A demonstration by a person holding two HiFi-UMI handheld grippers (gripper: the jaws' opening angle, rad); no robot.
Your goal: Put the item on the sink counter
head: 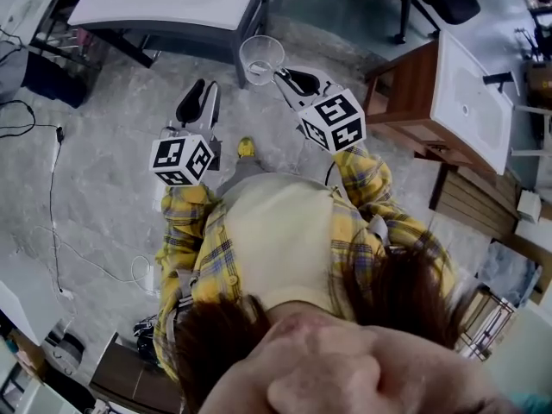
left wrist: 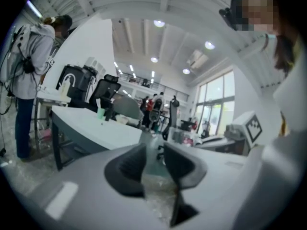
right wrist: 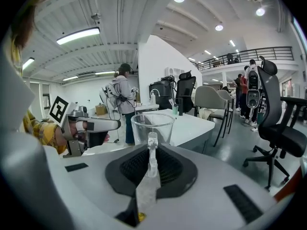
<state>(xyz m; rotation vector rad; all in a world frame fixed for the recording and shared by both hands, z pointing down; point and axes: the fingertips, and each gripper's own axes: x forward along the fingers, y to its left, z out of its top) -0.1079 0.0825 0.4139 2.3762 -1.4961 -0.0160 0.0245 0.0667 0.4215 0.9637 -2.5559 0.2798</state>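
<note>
Clamping glass cup (right wrist: 152,126) handle between right jaws.

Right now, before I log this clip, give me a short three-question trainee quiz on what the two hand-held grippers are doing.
1. Multiple choice: what does the right hand-held gripper hold? A) a clear cup B) a plate C) nothing
2. True or false: the left hand-held gripper also grips something.
3. Short answer: does the cup stand on the sink counter yet?

Key: 1 A. 2 False: its jaws stand apart with nothing between them. 3 No: it is carried in the air, short of the counter.
</note>
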